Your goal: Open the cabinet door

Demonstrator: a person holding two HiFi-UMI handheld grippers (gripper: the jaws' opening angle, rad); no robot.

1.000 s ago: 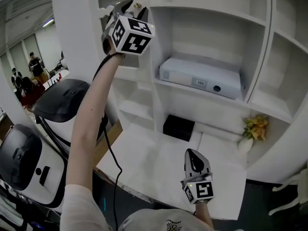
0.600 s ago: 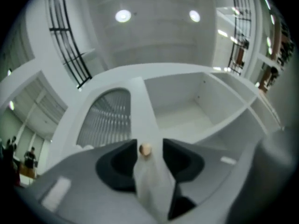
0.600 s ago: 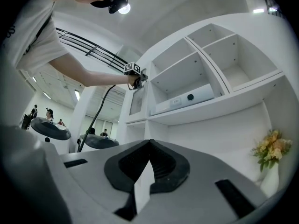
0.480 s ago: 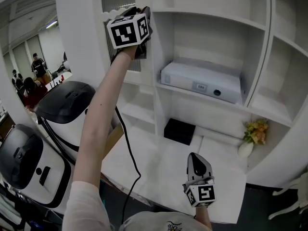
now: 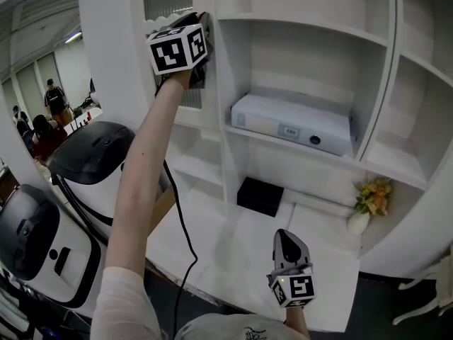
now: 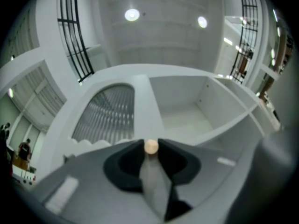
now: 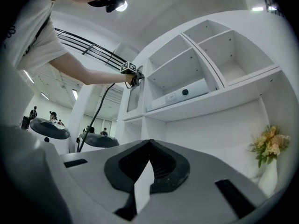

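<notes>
Left gripper (image 5: 200,52): jaws closing onto small round beige knob (image 6: 150,146) of white ribbed-glass cabinet door (image 6: 107,118), upper left, closed. Right gripper (image 7: 148,143): jaws together, empty. Risk: shallow tip grip slips off when pulled.

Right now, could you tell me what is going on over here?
A person is working with a handheld gripper in each hand. The left gripper is raised to the cabinet door, its jaws closing on the small round knob between them. The door is not yet open. The right gripper hangs low over the white table, jaws together and empty.
</notes>
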